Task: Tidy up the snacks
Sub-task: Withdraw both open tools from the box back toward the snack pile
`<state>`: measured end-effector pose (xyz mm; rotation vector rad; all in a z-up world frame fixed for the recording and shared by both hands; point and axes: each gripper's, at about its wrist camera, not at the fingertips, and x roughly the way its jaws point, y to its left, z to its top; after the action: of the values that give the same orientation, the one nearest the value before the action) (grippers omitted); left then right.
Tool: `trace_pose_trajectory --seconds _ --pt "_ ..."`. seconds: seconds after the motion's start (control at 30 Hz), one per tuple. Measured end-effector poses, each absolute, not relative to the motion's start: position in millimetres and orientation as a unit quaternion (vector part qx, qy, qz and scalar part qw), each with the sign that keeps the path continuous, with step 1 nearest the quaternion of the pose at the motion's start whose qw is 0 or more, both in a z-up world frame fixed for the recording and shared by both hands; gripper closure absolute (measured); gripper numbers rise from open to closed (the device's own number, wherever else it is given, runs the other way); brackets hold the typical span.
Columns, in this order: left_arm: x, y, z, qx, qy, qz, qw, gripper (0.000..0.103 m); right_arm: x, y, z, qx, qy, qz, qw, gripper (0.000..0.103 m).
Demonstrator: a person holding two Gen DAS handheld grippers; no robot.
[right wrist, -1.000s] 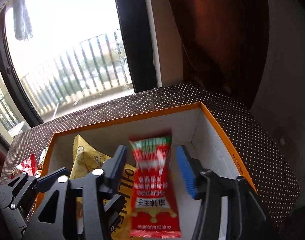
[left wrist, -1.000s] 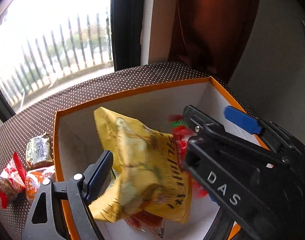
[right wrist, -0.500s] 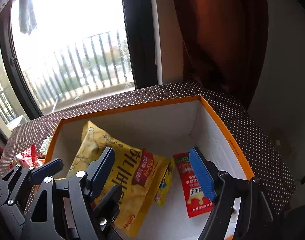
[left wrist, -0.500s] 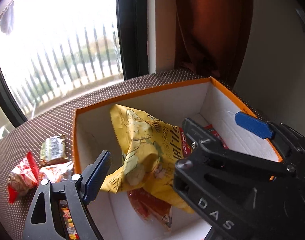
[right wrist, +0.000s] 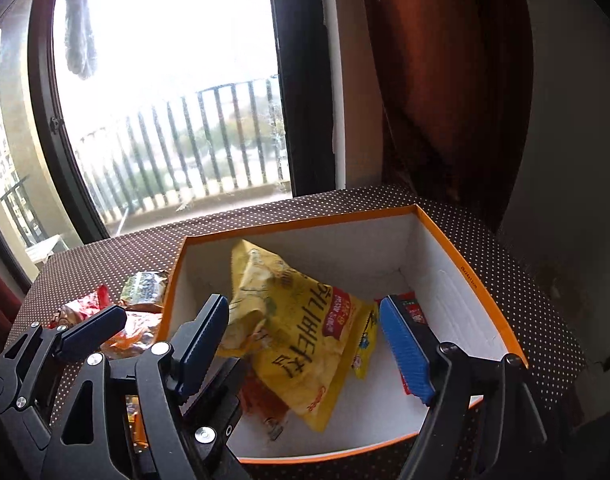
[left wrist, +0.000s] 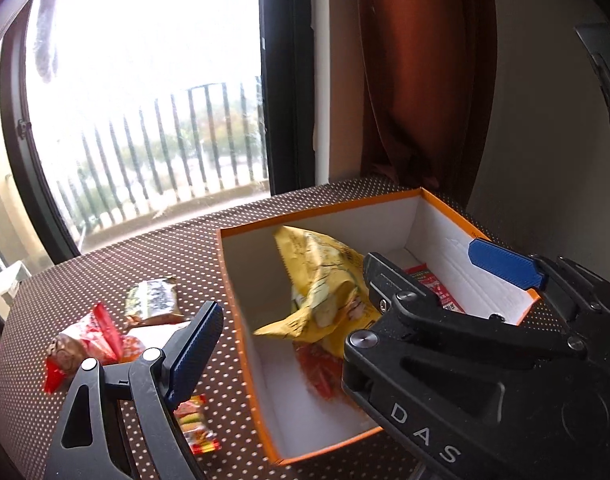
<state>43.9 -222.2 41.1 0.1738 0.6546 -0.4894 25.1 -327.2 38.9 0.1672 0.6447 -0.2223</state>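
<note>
An orange-rimmed white box (right wrist: 457,252) (left wrist: 317,210) stands on the dotted table. In it lie a large yellow chip bag (right wrist: 297,328) (left wrist: 325,292), a red packet (right wrist: 415,312) (left wrist: 433,284) by the right wall, and a red-orange packet (left wrist: 317,368) under the bag. My right gripper (right wrist: 305,352) is open and empty above the box's front. My left gripper (left wrist: 357,308) is open and empty, its left finger (left wrist: 193,344) over the table left of the box. Loose snacks lie left of the box: a red-white packet (left wrist: 81,348), a silver-green packet (left wrist: 153,296) and a small colourful packet (left wrist: 195,428).
The table has a brown white-dotted cloth (right wrist: 525,280). A large window with railings (right wrist: 165,120) is behind it, a dark red curtain (right wrist: 445,80) at the back right. The right gripper's body (left wrist: 485,380) fills the lower right of the left wrist view.
Both grippers have pulled back and up from the box. The red packet, dropped a second ago, now lies in the box. The left gripper has shifted left, showing more loose snacks.
</note>
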Motion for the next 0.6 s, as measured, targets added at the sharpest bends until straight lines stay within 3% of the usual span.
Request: trace_pose_trajectory --seconds 0.23,0.6 --pt "31.2 -180.5 43.8 0.066 0.301 -0.227 0.924 0.014 12.6 -283.4 46.1 0.071 0.299 -0.108 0.946 0.019" --pt "17.4 -107.7 20.7 0.055 0.284 -0.174 0.941 0.004 1.8 -209.9 27.7 0.058 0.282 -0.083 0.954 0.015"
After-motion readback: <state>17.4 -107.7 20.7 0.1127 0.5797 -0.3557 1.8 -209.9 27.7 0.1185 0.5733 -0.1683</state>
